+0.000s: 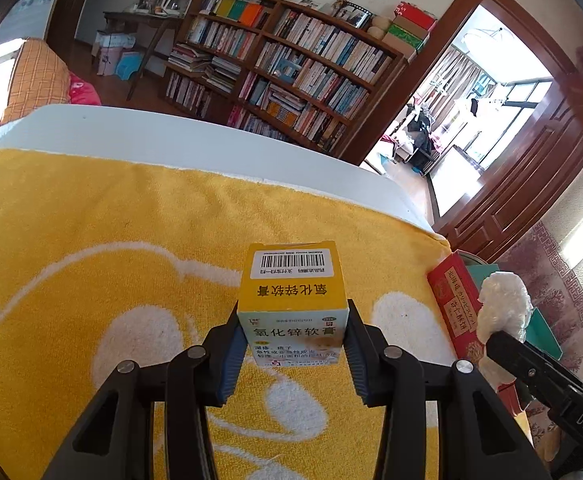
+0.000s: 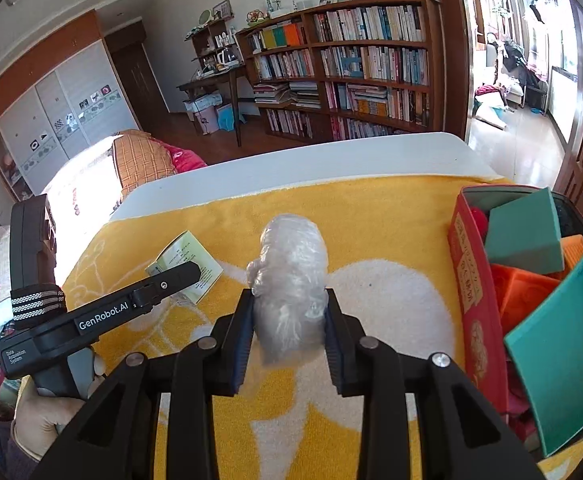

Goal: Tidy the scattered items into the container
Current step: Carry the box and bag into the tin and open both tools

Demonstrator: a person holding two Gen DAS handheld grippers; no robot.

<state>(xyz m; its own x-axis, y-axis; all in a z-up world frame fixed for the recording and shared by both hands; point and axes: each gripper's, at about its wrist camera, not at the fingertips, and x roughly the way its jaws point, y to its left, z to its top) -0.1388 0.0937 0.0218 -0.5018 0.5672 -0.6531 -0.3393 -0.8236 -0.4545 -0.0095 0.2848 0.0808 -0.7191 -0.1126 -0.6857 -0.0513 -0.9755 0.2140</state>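
You are pinching the ointment box (image 1: 293, 304) in the left gripper (image 1: 292, 354), above the yellow towel (image 1: 111, 240). The right gripper (image 2: 289, 346) is clamping the plastic wad (image 2: 291, 276), with the red container (image 2: 475, 300) lying to its right.

A lived-in home bedroom: a crowded bookshelf (image 2: 343, 68) lines the far wall, a bed (image 2: 91, 176) with a plaid pillow (image 2: 141, 162) stands beside sliding wardrobes (image 2: 59, 120), and a wooden doorway (image 1: 487, 108) opens onto a balcony.
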